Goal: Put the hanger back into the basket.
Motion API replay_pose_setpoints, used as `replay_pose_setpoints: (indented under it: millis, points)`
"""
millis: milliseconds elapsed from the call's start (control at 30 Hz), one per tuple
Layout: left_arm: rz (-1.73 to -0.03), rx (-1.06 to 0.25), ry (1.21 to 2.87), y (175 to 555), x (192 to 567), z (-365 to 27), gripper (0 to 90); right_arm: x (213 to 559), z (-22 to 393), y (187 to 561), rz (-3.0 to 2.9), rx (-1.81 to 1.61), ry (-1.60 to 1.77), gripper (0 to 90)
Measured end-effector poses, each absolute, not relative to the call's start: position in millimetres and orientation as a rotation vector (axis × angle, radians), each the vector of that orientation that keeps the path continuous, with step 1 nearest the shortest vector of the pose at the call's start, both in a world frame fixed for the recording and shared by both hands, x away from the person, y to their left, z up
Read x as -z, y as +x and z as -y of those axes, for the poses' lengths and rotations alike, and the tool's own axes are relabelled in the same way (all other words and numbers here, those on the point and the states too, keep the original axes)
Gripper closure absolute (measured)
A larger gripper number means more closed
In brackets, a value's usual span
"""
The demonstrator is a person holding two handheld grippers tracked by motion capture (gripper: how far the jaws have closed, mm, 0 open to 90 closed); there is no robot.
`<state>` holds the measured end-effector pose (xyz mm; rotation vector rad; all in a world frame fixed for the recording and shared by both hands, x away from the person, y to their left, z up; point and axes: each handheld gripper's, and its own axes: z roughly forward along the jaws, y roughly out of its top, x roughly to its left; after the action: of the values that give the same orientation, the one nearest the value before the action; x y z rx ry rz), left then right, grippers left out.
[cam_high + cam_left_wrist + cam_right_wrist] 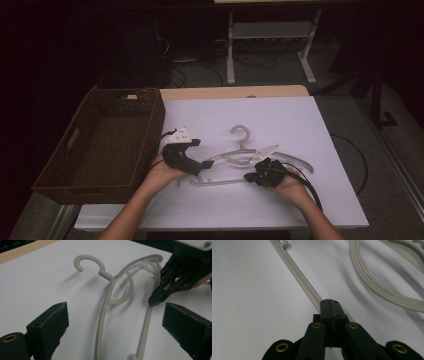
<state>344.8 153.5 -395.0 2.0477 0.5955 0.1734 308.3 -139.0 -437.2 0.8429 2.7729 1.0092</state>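
— The basket (107, 145)?
— At nine o'clock on the table (310, 200), nothing visible inside.
— And the hanger (240, 157)?
— Table centre. Right gripper (248, 176) pinches its bottom bar; left gripper (206, 164) gapes wide — holding nothing.

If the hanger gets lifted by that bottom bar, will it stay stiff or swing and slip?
The hanger looks like thin, smooth plastic, so probably light and fairly stiff. The right gripper is shut on its slim bar, off-centre, so it may pivot or slip.

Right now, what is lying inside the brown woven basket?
The basket looks empty: its brown woven floor shows bare. The strip of floor just behind its near wall is covered by that wall, so something flat there cannot be excluded.
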Motion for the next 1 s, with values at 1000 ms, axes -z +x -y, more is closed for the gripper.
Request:
replay_pose_setpoints:
  millis: [1000]
  points:
    - [-0.491,-0.162,2.321,386,436,-106,41.7,437,140,310,-2.778,-1.013,0.854,89.6]
